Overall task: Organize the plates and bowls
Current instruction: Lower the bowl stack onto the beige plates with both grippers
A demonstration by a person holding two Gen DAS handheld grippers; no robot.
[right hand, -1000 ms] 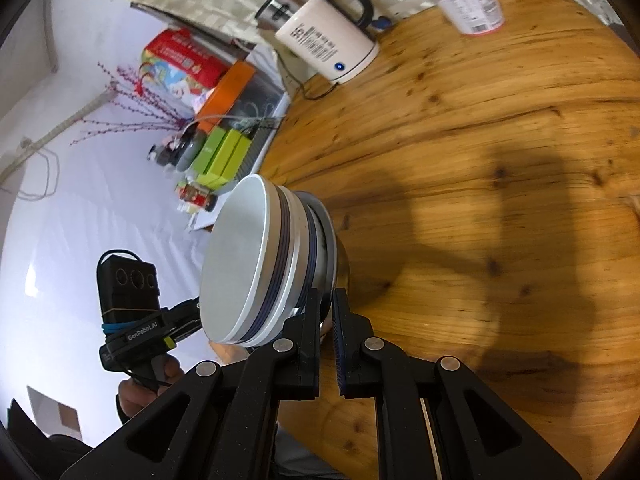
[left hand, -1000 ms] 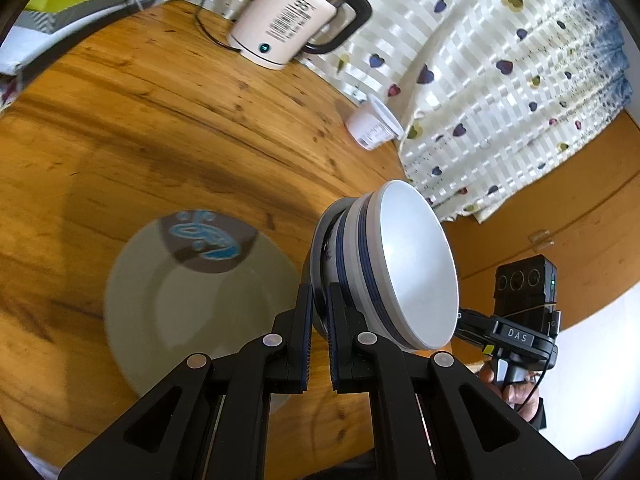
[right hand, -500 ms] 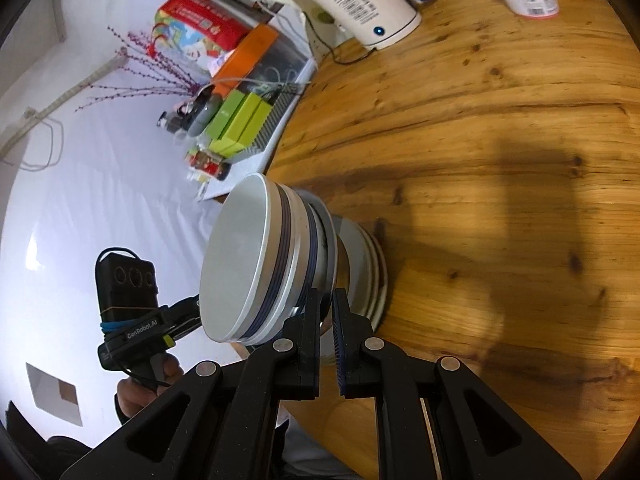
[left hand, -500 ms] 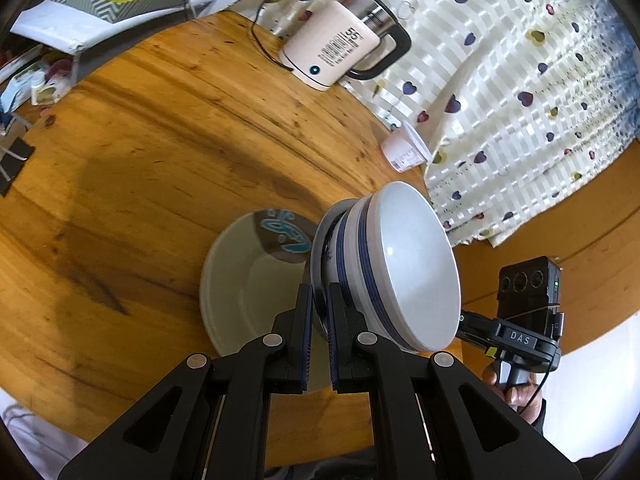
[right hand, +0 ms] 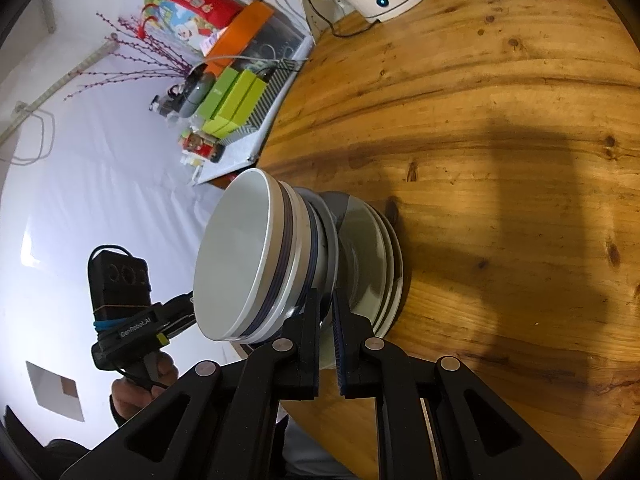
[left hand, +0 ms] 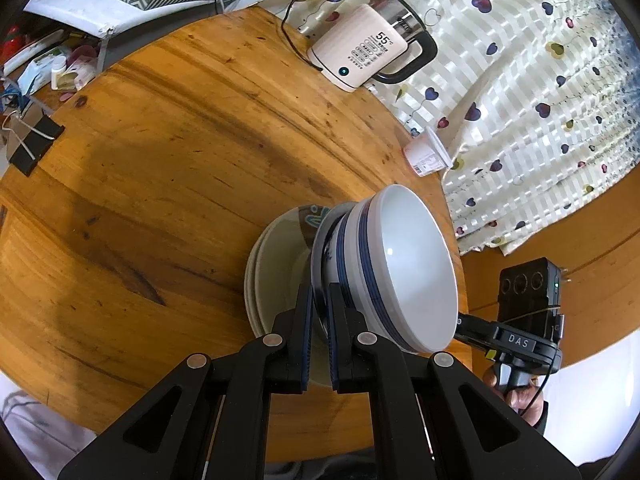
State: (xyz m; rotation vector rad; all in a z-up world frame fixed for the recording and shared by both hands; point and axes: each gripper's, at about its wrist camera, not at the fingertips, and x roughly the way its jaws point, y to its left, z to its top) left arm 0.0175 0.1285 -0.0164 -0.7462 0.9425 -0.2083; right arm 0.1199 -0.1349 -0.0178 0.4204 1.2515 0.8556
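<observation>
The stack of bowls (left hand: 384,268) hung in the air above the stack of plates (left hand: 276,264) on the round wooden table (left hand: 168,168), tipped so that the white inside of the top bowl faced sideways. I counted at least two bowls nested together, each with dark blue bands round the outside. My left gripper (left hand: 319,320) was clamped on the rim of the lowest bowl, one finger inside it and one outside. My right gripper (right hand: 326,322) was pinched on the opposite rim of the same stack (right hand: 256,264) in the same way. The plates (right hand: 372,264) lay just beneath and beside the bowls; I could not tell whether the lowest bowl touched them. The top plate carried a blue pattern at its far edge, partly hidden by the bowls.

Farther back on the table stood a cream electric kettle (left hand: 364,60) with a black handle, and near it a small plastic cup (left hand: 426,156) lay at the table's edge against a curtain (left hand: 540,92) dotted with hearts. A black binder clip (left hand: 34,146) sat at the left edge. Green boxes (right hand: 232,104) were piled on a shelf beyond the table.
</observation>
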